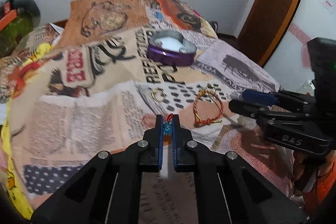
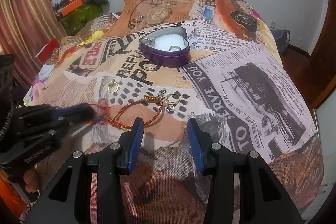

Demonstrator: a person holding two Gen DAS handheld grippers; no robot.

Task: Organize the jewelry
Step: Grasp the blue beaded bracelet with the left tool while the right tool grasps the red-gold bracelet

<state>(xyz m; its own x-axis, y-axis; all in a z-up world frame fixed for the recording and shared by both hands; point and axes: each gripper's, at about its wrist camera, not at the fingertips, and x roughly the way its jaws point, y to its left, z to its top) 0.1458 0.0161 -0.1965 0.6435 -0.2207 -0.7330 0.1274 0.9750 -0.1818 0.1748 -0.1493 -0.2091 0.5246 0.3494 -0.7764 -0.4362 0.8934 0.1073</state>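
My left gripper [image 1: 167,122] is shut on a red string bracelet with a blue charm [image 1: 168,129], low over the printed blanket. It shows at the left of the right wrist view [image 2: 88,111], blurred. My right gripper [image 2: 166,125] is open and empty, just short of a red-and-gold braided bracelet [image 2: 142,110], which also shows in the left wrist view [image 1: 208,108]. A purple heart-shaped tin [image 2: 166,56] stands open farther back with white padding and two rings inside. A gold ring [image 2: 113,86] lies to the left, and gold and silver rings [image 2: 172,100] lie by the braided bracelet.
The printed blanket [image 2: 252,87] covers a bed that drops off at the right toward a wooden door [image 1: 279,3]. Clutter, with an orange box [image 2: 71,6], sits at the far left by a curtain [image 2: 25,24].
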